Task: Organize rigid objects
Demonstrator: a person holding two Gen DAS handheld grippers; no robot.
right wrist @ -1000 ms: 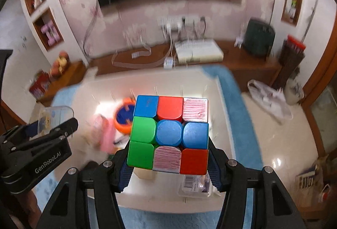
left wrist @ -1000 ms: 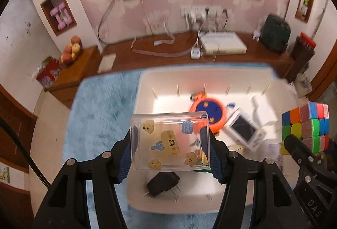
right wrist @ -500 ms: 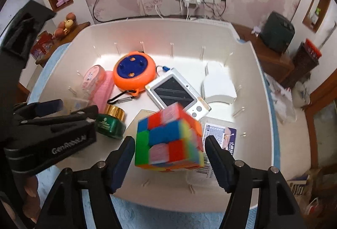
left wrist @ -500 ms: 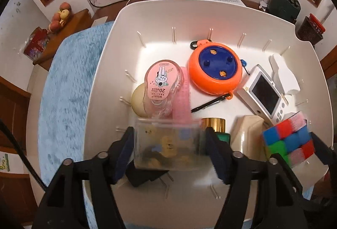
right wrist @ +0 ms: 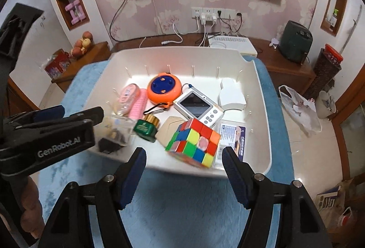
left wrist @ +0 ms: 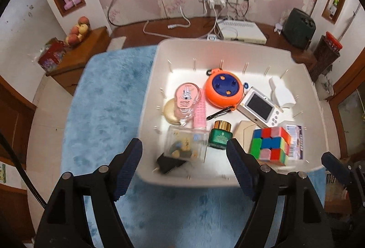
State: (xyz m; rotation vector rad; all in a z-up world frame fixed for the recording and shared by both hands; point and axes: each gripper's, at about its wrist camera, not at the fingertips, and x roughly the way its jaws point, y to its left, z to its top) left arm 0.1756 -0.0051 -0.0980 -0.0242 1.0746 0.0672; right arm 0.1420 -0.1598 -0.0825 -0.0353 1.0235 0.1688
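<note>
Both tools (left wrist: 184, 166) (right wrist: 184, 170) have pulled back wide open, leaving the multicoloured cube (right wrist: 194, 142) tilted in the bin (right wrist: 262, 111).

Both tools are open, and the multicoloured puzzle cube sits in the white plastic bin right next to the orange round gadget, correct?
Not quite: the multicoloured puzzle cube lies near the white plastic bin's front edge, apart from the orange round gadget, as the right wrist view shows. Both tools are open.
</note>
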